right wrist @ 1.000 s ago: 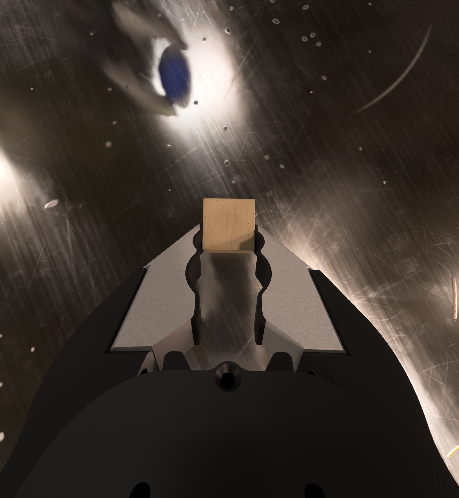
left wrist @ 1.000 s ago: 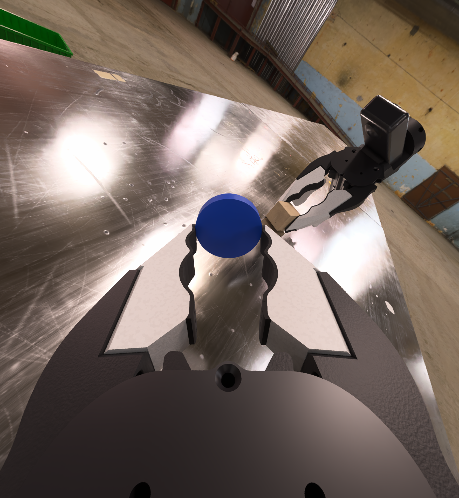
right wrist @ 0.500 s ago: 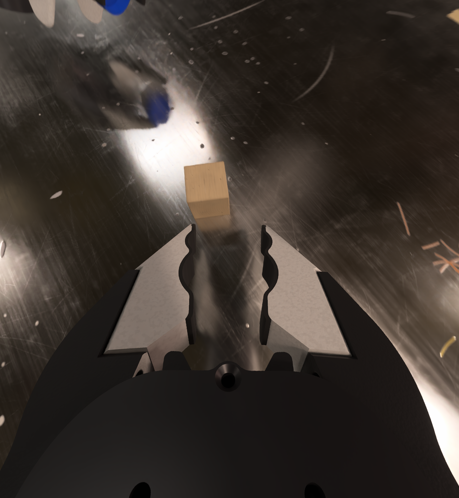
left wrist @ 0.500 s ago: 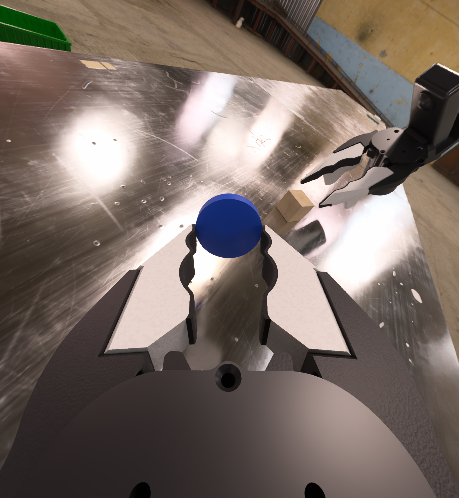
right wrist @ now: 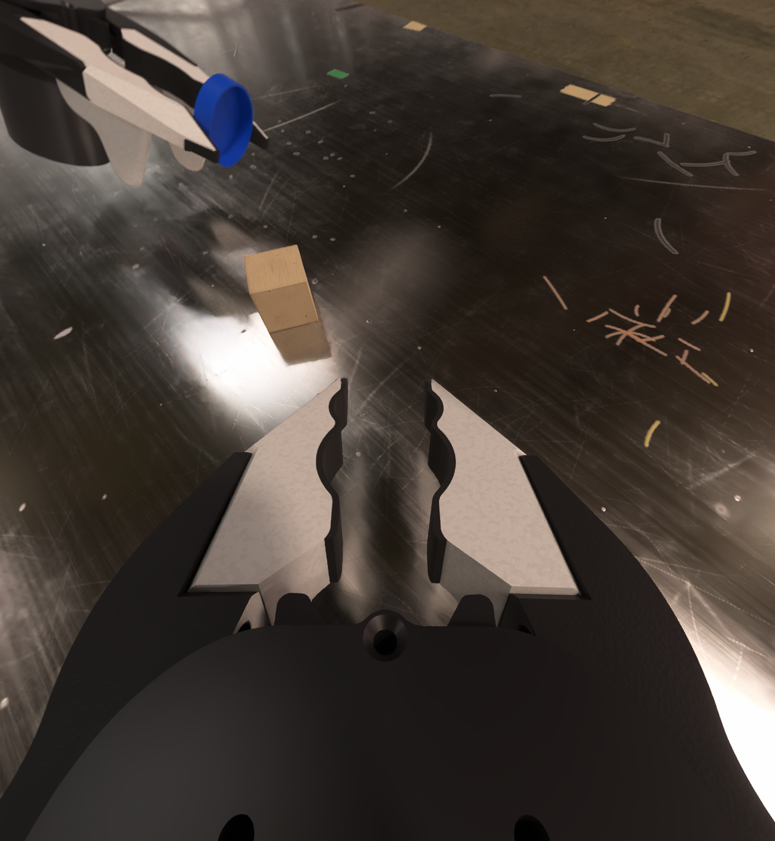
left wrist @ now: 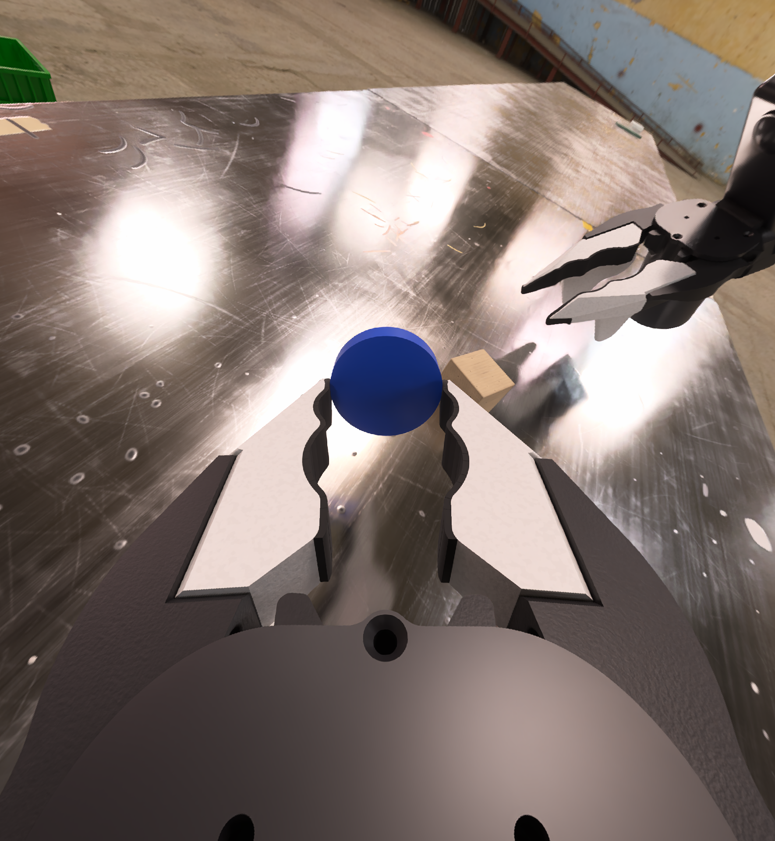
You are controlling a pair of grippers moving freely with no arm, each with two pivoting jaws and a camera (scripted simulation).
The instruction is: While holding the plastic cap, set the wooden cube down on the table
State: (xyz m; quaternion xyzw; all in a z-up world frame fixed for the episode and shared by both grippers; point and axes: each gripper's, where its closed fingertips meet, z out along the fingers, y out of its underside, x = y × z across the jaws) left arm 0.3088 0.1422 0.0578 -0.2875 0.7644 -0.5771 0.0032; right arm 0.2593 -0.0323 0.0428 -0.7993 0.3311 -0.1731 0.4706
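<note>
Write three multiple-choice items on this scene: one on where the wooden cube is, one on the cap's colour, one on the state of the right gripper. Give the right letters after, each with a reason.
1. Where is the wooden cube?
A. Between the right gripper's fingers
B. On the metal table, ahead of the right gripper's fingertips
C. In a green bin

2. What colour is the plastic cap?
A. Red
B. Blue
C. White

3. What state is the right gripper in?
A. Open and empty
B. Shut on the cube
C. Shut on the cap

Key: 1 B, the cube rests on the table with its reflection right beneath it, clear of the fingers. 2 B, the round cap held by the left gripper is plainly blue. 3 A, the right wrist view shows bare table between the parted fingers.
</note>
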